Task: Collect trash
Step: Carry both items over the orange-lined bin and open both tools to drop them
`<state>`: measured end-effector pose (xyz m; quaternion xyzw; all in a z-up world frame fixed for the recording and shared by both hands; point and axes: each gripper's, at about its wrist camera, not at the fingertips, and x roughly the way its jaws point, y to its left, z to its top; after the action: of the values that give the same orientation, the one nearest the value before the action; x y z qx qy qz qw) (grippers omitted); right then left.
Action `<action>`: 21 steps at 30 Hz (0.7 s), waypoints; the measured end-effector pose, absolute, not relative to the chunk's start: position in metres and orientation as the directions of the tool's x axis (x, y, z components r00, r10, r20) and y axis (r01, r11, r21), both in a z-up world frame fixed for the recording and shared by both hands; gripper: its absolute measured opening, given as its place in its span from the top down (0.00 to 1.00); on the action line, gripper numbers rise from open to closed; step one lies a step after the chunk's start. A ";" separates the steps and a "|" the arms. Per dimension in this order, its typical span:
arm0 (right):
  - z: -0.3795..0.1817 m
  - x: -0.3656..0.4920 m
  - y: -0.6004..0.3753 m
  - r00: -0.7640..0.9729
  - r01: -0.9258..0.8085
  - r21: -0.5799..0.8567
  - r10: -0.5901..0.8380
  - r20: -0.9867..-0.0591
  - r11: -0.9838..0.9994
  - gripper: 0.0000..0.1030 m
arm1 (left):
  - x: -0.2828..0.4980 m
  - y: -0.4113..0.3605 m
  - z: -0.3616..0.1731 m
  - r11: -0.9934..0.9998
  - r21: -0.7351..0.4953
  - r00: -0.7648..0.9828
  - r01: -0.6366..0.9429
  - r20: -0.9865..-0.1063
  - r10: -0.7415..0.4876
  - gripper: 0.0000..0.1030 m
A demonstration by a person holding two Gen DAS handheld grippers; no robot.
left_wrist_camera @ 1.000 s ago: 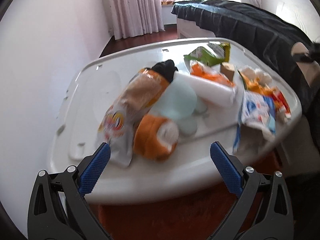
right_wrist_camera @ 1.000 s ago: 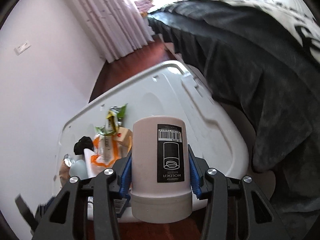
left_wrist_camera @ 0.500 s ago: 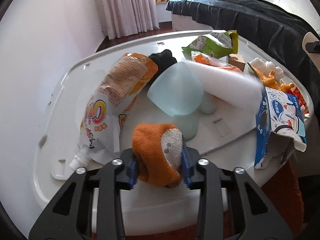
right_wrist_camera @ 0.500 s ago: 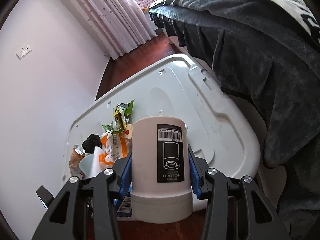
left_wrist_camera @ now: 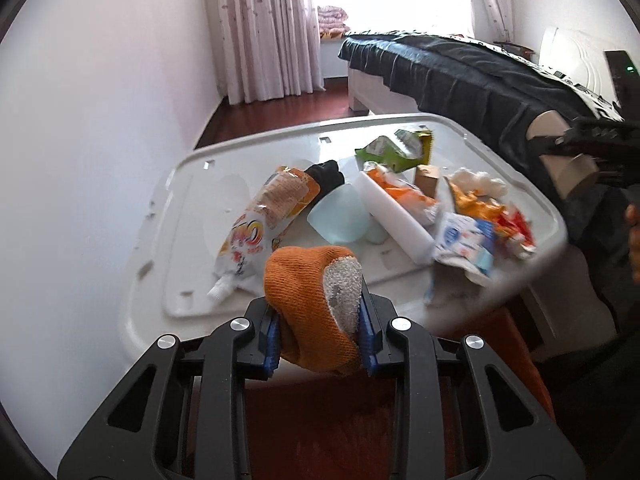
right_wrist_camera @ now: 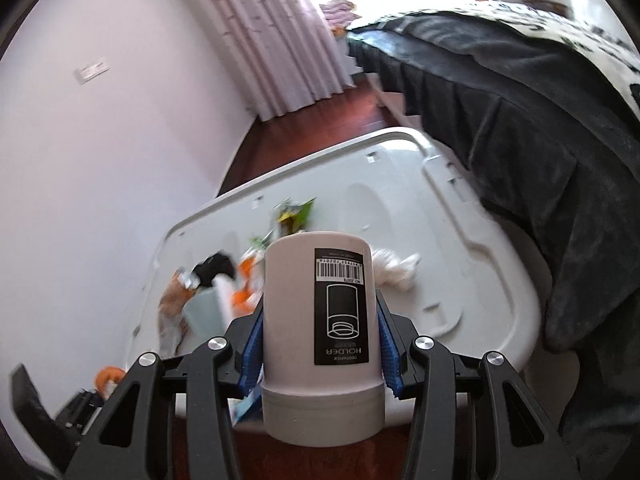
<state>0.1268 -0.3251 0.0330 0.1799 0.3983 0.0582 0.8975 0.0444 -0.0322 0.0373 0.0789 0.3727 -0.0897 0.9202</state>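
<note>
My left gripper (left_wrist_camera: 320,338): black open-frame linkage arms, silver round screw heads, ribbed blue finger pads (left_wrist_camera: 273,340). My right gripper (right_wrist_camera: 320,346) matches, its blue pads (right_wrist_camera: 251,350) at nine and three o'clock.

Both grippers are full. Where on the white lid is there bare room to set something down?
Bare lid between the tissue wad and the bed-side rim, and along the wall side left of the snack pouch. The centre, around the blue cup and foam roll, is crowded.
</note>
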 end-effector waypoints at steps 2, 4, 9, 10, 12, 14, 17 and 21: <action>0.027 0.102 -0.308 0.670 -0.005 0.381 0.286 -0.685 0.925 0.54 | 0.023 -0.031 0.040 0.976 0.079 0.700 0.204 -0.709 -0.089 0.71; 0.022 0.077 -0.291 0.671 -0.035 0.368 0.295 -0.681 0.929 0.54 | 0.003 -0.027 0.038 0.981 0.062 0.685 0.183 -0.724 -0.082 0.71; -0.004 0.010 -0.251 0.638 -0.125 0.332 0.333 -0.695 0.935 0.54 | -0.041 -0.018 0.020 0.989 0.027 0.637 0.147 -0.767 -0.073 0.71; -0.009 0.003 -0.246 0.624 -0.132 0.331 0.338 -0.705 0.934 0.54 | -0.048 -0.016 0.015 0.989 0.020 0.628 0.143 -0.774 -0.075 0.71; -0.028 -0.015 -0.233 0.579 -0.138 0.312 0.332 -0.745 0.940 0.54 | -0.062 -0.014 0.006 0.989 0.005 0.617 0.146 -0.782 -0.087 0.71; -0.045 -0.023 -0.224 0.535 -0.123 0.307 0.324 -0.781 0.944 0.54 | -0.071 -0.014 -0.008 0.987 -0.001 0.594 0.158 -0.799 -0.095 0.71; -0.060 -0.024 -0.217 0.497 -0.105 0.306 0.317 -0.808 0.946 0.54 | -0.072 -0.013 -0.025 0.986 0.003 0.552 0.166 -0.829 -0.090 0.71; -0.076 -0.016 -0.208 0.448 -0.119 0.260 0.286 -0.847 0.958 0.47 | -0.068 -0.009 -0.041 0.987 -0.011 0.521 0.161 -0.848 -0.094 0.58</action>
<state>-0.0162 -0.2077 -0.0763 0.0816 0.5117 0.1193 0.8469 -0.0680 -0.0092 -0.0406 0.0345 0.4837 -0.0731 0.8715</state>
